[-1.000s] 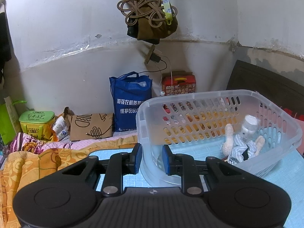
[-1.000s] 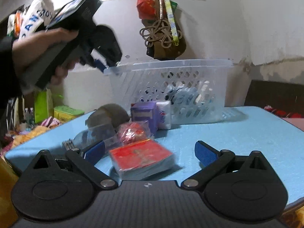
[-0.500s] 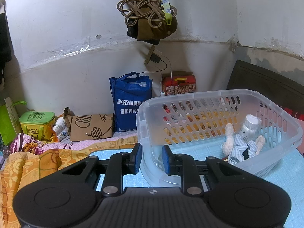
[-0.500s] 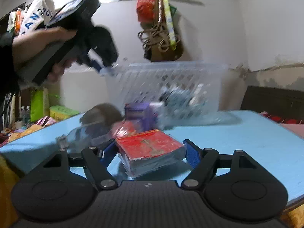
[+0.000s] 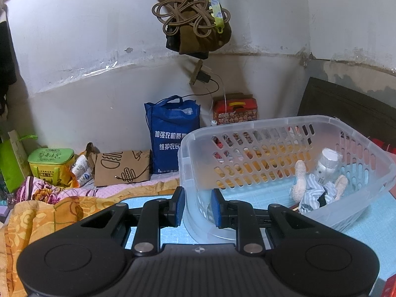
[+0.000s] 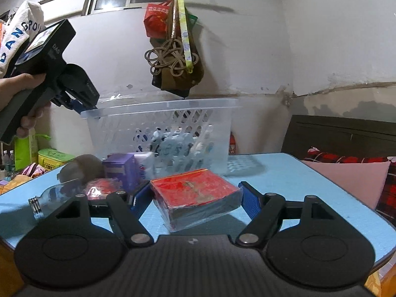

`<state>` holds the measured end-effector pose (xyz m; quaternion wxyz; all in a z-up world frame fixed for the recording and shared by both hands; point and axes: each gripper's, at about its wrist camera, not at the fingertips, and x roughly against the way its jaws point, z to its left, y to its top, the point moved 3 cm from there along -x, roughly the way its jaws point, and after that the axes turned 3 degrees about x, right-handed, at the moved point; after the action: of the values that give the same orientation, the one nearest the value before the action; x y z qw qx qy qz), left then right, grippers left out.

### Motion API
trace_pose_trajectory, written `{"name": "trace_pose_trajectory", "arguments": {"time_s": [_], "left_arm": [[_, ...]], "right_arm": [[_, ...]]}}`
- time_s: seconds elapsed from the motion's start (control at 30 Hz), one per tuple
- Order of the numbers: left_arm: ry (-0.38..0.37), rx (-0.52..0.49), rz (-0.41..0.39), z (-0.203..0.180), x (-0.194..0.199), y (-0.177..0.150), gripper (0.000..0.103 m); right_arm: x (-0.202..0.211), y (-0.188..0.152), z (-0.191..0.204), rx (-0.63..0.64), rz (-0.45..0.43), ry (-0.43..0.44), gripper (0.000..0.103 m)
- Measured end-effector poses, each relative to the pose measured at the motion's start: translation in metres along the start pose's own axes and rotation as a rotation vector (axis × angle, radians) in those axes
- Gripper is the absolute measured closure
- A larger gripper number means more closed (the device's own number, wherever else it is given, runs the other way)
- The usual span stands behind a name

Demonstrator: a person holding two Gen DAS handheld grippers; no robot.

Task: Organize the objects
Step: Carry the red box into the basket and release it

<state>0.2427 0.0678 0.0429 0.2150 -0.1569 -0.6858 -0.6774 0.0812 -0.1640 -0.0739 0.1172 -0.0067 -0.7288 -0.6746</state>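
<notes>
1. The right gripper (image 6: 195,199) is straddling the red packet (image 6: 195,195); its blue pads are sitting against the packet's two short sides, so it is judged to be clamping the packet, not merely framing it.
2. The packet is lying directly ahead of this gripper, between the fingers, with its long axis running across the jaw line and skewed slightly. It is resting on or just above the blue table (image 6: 284,173); which of the two cannot be told.
3. The packet is showing as a flat red box with a gold emblem, wrapped in clear film that is wrinkling at the near corner.
4. The basket (image 6: 160,123) is standing beyond the packet, farther along the table, with a purple box (image 6: 118,170) and a clear bottle (image 6: 57,195) lying near its left front.
5. The left gripper (image 5: 195,206) is pinching the basket's near wall (image 5: 195,163), one pad inside and one outside, tilting the basket.
6. The right gripper is the nearer one to the packet; the coming move is judged to be a lift forward over the rim.
</notes>
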Motion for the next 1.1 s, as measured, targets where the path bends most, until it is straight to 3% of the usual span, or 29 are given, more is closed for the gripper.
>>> {"name": "trace_pose_trajectory", "arguments": {"time_s": [0.2,0.4,0.57,0.73,0.83,1.1], "left_arm": [[0.000,0.002,0.000,0.000,0.000,0.000,0.077],[-0.005,0.007,0.000,0.001,0.000,0.000,0.077],[-0.004,0.011,0.004,0.002,0.001,0.001,0.077],[-0.010,0.014,0.006,0.004,0.001,0.000,0.077],[-0.012,0.016,0.008,0.005,0.001,0.000,0.077],[-0.008,0.011,0.009,0.003,0.001,-0.001,0.076]], "right_arm": [[-0.001,0.020,-0.020,-0.010,-0.007,-0.025,0.025],[-0.002,0.067,-0.037,-0.006,-0.073,-0.016,0.025],[-0.019,0.106,-0.055,-0.048,-0.047,0.008,0.025],[-0.040,0.151,-0.055,-0.014,-0.064,0.042,0.025],[-0.067,0.168,-0.048,-0.009,-0.017,0.094,0.025],[-0.138,0.171,-0.017,0.020,0.156,0.177,0.025]]}}
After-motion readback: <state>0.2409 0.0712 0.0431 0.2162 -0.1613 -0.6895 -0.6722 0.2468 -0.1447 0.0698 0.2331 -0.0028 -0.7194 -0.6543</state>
